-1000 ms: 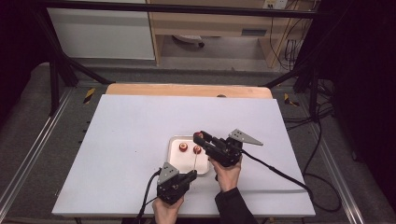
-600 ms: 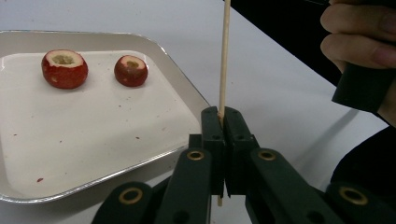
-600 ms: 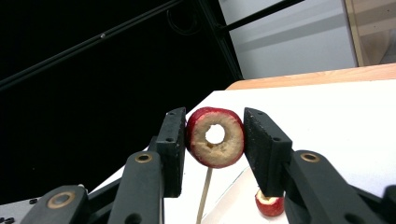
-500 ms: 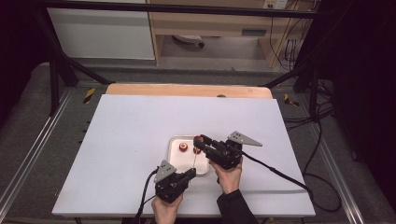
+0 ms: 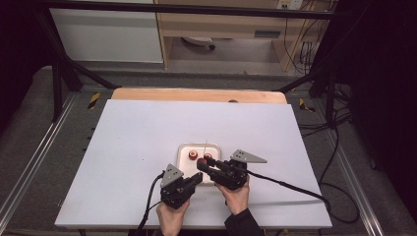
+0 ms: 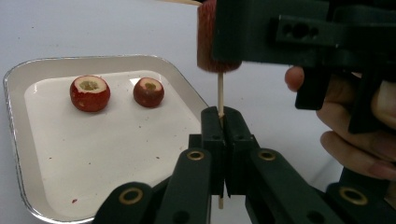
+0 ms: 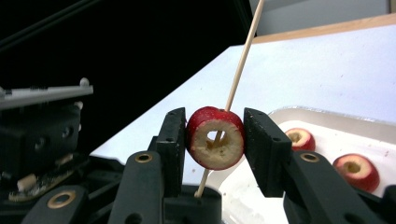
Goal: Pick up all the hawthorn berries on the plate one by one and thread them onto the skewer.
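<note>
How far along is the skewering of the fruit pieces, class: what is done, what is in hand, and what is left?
Done: the left gripper is shut on the skewer, holding it upright. In hand: the right gripper clamps a cored red fruit piece with the skewer passing through its hole. Left: two fruit pieces lie unthreaded on the white tray.

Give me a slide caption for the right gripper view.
Right gripper slides a cored red fruit piece down a wooden skewer beside the tray.
</note>
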Tool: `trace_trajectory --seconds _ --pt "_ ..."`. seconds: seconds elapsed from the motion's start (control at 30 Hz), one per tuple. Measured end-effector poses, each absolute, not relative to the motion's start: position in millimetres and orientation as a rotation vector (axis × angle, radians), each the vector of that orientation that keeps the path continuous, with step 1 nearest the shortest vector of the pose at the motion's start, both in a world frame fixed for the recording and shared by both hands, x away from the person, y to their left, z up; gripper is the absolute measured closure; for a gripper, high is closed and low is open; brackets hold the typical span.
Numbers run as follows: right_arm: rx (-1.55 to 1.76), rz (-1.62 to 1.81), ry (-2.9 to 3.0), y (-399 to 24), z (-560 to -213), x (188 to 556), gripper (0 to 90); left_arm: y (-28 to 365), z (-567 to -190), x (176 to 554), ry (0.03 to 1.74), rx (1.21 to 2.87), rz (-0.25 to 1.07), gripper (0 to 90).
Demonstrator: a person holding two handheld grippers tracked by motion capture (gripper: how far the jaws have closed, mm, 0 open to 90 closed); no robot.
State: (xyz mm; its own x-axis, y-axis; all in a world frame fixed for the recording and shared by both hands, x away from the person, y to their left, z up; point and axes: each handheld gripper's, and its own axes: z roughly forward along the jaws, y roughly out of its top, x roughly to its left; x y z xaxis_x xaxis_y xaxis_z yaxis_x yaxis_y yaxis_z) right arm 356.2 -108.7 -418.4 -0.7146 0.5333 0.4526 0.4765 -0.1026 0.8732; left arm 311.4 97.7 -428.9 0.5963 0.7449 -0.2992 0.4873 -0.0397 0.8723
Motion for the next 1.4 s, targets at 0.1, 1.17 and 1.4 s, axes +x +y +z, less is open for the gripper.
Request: trace_trajectory --seconds 0.1,1.17,1.4 --pt "1.164 1.968 2.095 -107.6 -421.0 353.2 61.2 98.0 -429.0 312.5 1.021 1.701 0.279 88.5" --pt "1.036 1.429 2.424 -148.2 -404.2 368.2 10.2 125.5 -436.4 309.7 0.964 1.851 0.380 88.3" --pt "1.018 1.306 2.481 -155.6 -403.7 372.3 5.0 130.1 -436.8 308.1 0.930 1.885 0.381 88.2"
